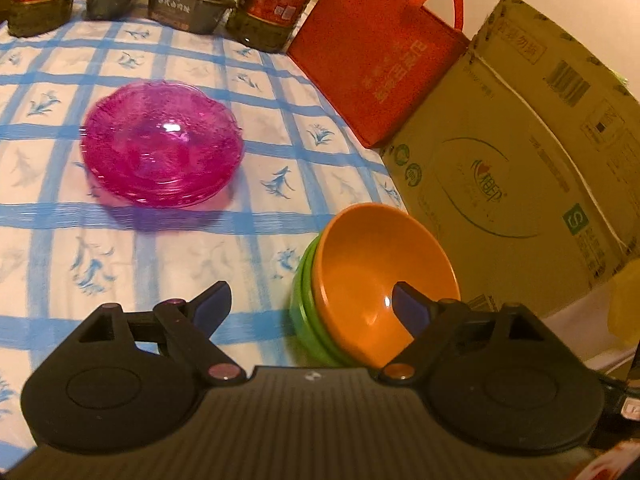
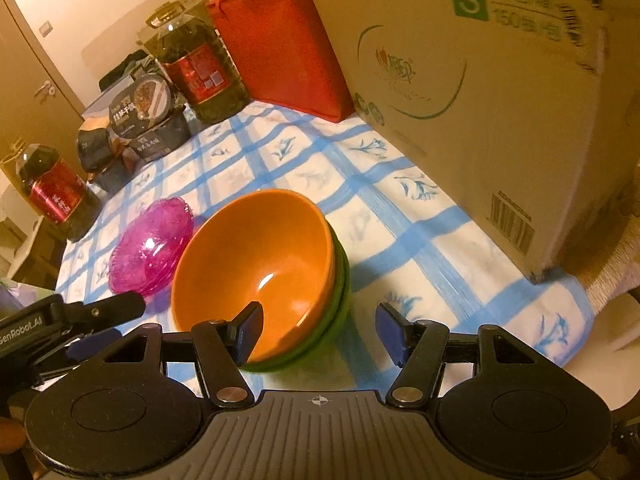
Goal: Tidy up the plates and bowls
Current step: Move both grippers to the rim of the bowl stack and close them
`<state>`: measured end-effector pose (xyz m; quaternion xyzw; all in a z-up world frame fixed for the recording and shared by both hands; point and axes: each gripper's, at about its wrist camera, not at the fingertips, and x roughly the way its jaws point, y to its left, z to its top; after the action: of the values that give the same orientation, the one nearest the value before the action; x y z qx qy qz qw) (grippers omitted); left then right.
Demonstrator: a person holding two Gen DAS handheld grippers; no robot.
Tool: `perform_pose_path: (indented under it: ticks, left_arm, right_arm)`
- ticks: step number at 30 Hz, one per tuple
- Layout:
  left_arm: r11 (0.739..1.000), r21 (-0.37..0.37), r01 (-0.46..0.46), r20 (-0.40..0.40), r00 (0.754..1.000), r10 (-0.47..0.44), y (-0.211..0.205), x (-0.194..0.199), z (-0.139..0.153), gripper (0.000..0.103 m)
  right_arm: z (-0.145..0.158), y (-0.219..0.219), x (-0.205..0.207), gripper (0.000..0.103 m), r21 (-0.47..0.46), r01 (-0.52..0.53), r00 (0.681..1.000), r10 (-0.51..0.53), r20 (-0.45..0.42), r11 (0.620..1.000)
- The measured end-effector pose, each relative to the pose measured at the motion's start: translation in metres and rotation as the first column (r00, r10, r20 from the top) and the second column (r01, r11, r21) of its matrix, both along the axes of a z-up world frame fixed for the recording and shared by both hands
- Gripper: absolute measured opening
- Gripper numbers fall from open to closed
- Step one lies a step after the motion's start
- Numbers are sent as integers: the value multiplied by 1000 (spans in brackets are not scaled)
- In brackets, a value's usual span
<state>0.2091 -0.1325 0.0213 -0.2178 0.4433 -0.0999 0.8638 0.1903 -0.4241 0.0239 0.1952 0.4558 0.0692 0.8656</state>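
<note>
**Bowls nested, plates piled: sorting looks nearly done**

Right gripper (image 2: 318, 330) hangs with its jaws spread wide and nothing between them, just short of the orange bowl (image 2: 260, 264); its left finger shows against the bowl's inside, though contact cannot be told. That bowl sits nested in the green bowls (image 2: 340, 300) on the checked counter (image 2: 400, 216). Left gripper (image 1: 312, 306) is likewise spread and empty beside the same stack.

Beyond the orange bowl, well apart from it, lies the pink plate stack (image 1: 162, 144). Judging by this, like is already gathered with like; any next move would call for closing on a rim squarely, since the nested bowls sit tilted and could slide.

Behind the orange bowl stands a cardboard box (image 2: 480, 80) reading "S" and "24", the rest blurred. A red bag (image 1: 372, 56) carries unreadable characters. "GenRobot.AI" marks the left gripper in the right wrist view.
</note>
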Motion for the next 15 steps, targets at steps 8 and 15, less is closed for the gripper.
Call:
perform_pose_path:
  ticks: [8,15]
  left_arm:
    - [999,-21,46,-93,994,-48,-10,36,-25,74]
    - [997,-1,83,-157,984,-82,-18,56,-44,61]
  right_arm:
    - [-18,-2,35,62,-16,-45,997,44,-67,999]
    - [-34,0,57,62,-28,-79,989,74,-129,997]
